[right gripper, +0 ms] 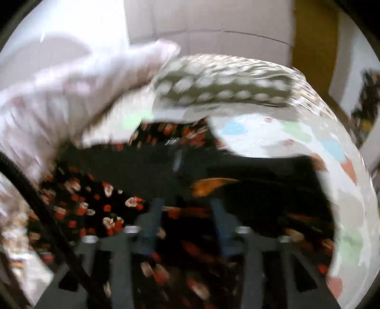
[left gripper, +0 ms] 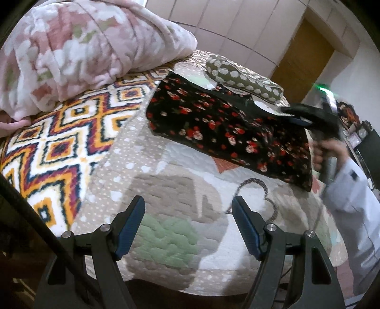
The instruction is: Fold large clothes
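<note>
A quilted bed (left gripper: 180,152) stands before a pale panelled wall (left gripper: 228,21) and wooden door (left gripper: 304,54).

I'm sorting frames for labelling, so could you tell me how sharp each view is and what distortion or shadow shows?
Left wrist view: mostly sharp, fisheye bending the bed quilt; floral garment crisp, the right gripper and hand smeared; soft gripper shadows on the quilt. Right wrist view: heavy motion blur throughout; garment, dotted pillow and its own fingers all streaked.
</note>
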The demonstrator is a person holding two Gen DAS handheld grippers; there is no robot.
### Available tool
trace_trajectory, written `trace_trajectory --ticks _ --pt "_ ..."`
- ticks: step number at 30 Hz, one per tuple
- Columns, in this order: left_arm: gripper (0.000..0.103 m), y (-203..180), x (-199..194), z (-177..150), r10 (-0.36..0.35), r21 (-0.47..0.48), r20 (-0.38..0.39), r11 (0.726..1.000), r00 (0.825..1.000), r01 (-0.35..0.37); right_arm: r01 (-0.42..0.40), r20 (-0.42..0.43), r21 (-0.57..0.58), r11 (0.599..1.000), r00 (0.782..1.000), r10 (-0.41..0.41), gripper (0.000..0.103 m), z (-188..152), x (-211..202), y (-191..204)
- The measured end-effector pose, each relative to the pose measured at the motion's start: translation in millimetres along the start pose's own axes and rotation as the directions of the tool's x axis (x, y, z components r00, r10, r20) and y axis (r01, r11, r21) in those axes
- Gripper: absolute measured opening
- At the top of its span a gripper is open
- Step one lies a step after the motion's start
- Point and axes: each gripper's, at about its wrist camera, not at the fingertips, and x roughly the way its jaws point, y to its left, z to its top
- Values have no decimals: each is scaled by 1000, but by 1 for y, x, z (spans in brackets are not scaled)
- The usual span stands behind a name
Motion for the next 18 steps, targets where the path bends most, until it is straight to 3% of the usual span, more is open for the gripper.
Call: trace_trajectory --ticks 2,5,9,15,18 --pt "74 -10 5 -1 -17 12 -15 1000 1000 17 -78 35 99 992 997 75 83 -13 -36 -51" --pt "75 -23 16 -2 -36 28 -39 999 999 37 -126 30 204 971 992 123 93 -45 -63 -114" --pt "75 -40 36 1 -71 22 -73 997 995 73 -163 -6 325 932 985 175 93 -90 -61 -164" --pt "75 -59 52 8 -79 35 -106 996 991 84 -347 21 460 817 924 381 93 -143 -34 -177" --pt "75 -63 58 11 -63 37 -115 997 991 68 -369 42 441 818 919 392 96 -141 -23 -168"
